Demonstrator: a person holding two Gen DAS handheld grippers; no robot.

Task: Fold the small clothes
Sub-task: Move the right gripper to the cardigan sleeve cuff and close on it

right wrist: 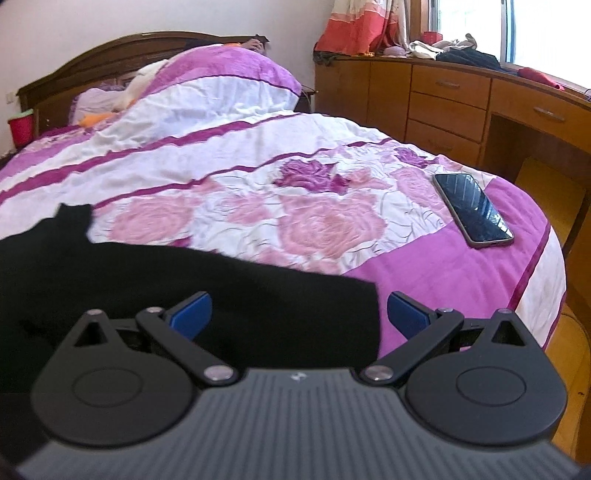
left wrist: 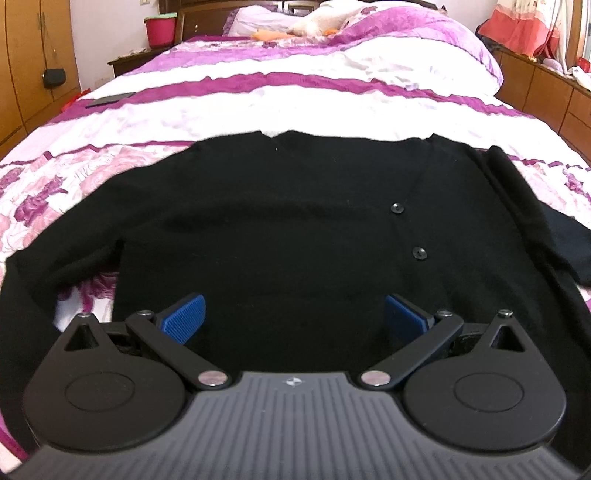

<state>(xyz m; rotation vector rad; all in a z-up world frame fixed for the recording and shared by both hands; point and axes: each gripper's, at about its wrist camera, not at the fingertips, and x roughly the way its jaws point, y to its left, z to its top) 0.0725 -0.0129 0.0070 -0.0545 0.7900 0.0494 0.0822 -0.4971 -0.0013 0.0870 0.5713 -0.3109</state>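
A black buttoned cardigan (left wrist: pixel 288 229) lies flat and spread out on the bed, front up, with two buttons (left wrist: pixel 397 208) showing. My left gripper (left wrist: pixel 293 314) is open just above its lower hem, near the middle, holding nothing. In the right wrist view one black sleeve (right wrist: pixel 221 288) runs across the quilt, its cuff end (right wrist: pixel 364 314) between the blue pads. My right gripper (right wrist: pixel 299 314) is open over that cuff, not closed on it.
The bed has a pink and purple flowered quilt (right wrist: pixel 314 221). A phone (right wrist: pixel 472 206) lies on the quilt at the right, near the bed's edge. Another dark phone (left wrist: pixel 109 99) lies far left. Wooden drawers (right wrist: pixel 461 107) stand beside the bed. Pillows (left wrist: pixel 332 22) sit at the head.
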